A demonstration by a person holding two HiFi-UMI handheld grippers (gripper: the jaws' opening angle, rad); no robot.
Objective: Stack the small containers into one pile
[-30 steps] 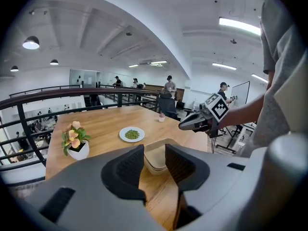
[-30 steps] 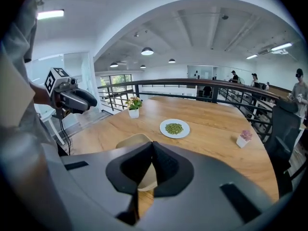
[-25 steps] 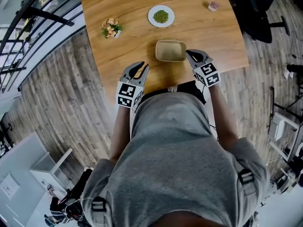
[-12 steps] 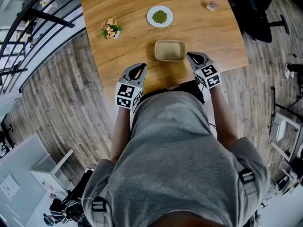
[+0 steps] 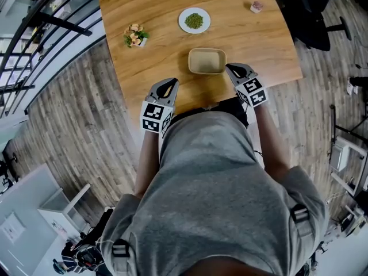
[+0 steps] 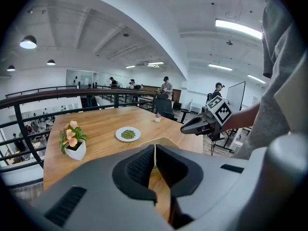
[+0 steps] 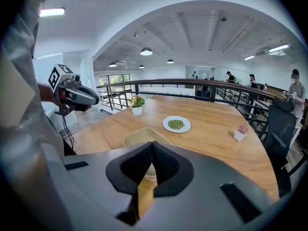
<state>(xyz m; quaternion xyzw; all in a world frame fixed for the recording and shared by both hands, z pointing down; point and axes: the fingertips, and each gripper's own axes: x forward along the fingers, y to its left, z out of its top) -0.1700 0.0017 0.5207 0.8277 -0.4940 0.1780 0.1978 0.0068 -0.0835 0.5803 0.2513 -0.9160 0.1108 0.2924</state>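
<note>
One beige rectangular container sits on the wooden table near its front edge; it may be several nested, I cannot tell. My left gripper hovers by the table edge, left of and nearer than the container, shut on nothing. In the left gripper view its pads meet, and the container's rim peeks just above them. My right gripper sits close to the container's right front corner, also shut and empty. Past its closed jaws in the right gripper view lies the container.
A white plate of green bits lies beyond the container. A small flower pot stands at the far left and a small pink plant pot at the far right. A railing runs left of the table, and a dark office chair stands right.
The left gripper's jaws have closed with nothing between them. Both grippers have hardly shifted, and the container has not moved.
</note>
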